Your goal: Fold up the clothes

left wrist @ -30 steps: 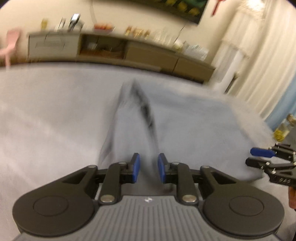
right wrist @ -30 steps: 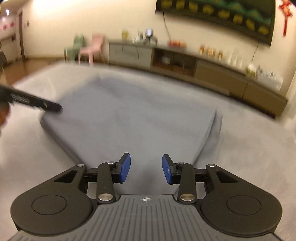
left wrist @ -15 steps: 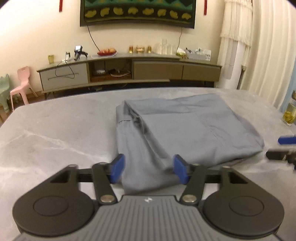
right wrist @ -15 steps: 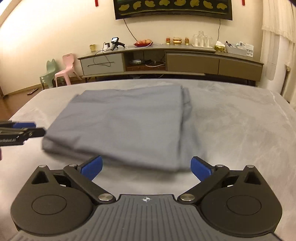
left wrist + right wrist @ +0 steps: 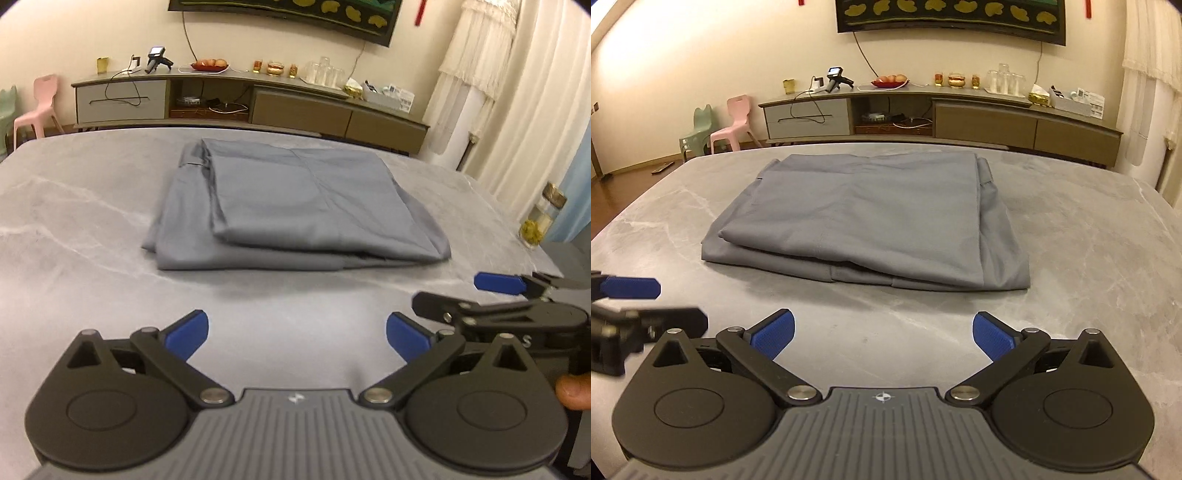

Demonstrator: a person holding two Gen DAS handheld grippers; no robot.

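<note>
One folded grey garment (image 5: 291, 206) is laid flat on a grey marbled table (image 5: 74, 229), roughly at its middle, with a smaller folded layer stacked on a wider one beneath. Two grippers are seen, both held over the bare near part of the table, short of the garment's near edge and apart from it.

The left gripper (image 5: 297, 334) is shown with its two blue-padded fingers (image 5: 188, 334) spread wide; its jaws have just been opening, and nothing is held between them, only bare tabletop being visible in the gap. The right gripper (image 5: 882, 330) is likewise shown with its two blue fingers (image 5: 774, 332) spread wide, after opening, and nothing is gripped or touched by them. The two grippers are placed side by side, each being caught at the edge of the other's view. A fingertip (image 5: 572, 391) of the person is glimpsed at the right edge of the left view.

Beyond the table, one long low sideboard (image 5: 960, 114) is set against the wall, with one dark patterned hanging (image 5: 949, 16) above it. Two small plastic chairs are counted to its left: one pink (image 5: 733, 123) and one green (image 5: 696, 131). One jar (image 5: 539, 221) is seen near the table's right edge.
</note>
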